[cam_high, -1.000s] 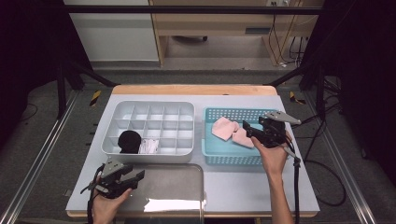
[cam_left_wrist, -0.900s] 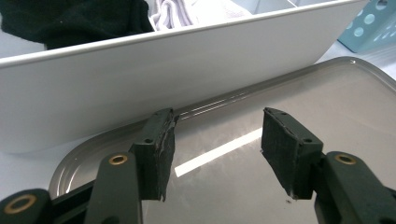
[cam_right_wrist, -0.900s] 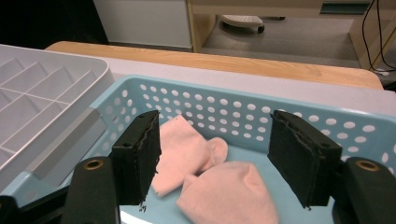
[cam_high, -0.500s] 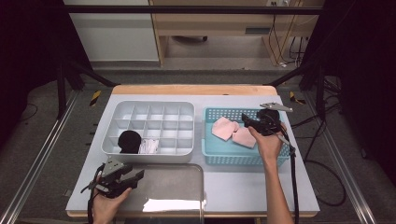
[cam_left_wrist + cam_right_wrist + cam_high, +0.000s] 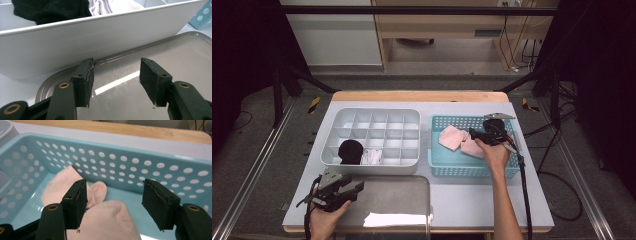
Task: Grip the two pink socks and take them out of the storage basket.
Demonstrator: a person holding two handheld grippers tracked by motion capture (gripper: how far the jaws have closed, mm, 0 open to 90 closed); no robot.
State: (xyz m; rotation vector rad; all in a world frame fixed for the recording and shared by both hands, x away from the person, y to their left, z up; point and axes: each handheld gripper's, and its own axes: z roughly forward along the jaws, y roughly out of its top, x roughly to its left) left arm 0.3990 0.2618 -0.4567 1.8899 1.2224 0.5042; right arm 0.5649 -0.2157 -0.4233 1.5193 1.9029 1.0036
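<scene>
Pale pink socks (image 5: 460, 141) lie in a light blue basket (image 5: 472, 167) dotted with round holes; at nine o'clock, a white tray (image 5: 371, 167) holds a black sock (image 5: 350, 150).

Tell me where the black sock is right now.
In the high view, the black sock sits in a front-left compartment of the white divided tray, with a white cloth in the compartment to its right and the left gripper nearby, in front of the tray.

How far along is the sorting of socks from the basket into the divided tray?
Done: a black sock and a white one sit in the divided tray. In hand: the right gripper, jaws open, hangs over a pink sock in the blue basket. Left: both pink socks; the left gripper waits open over the metal tray.
</scene>
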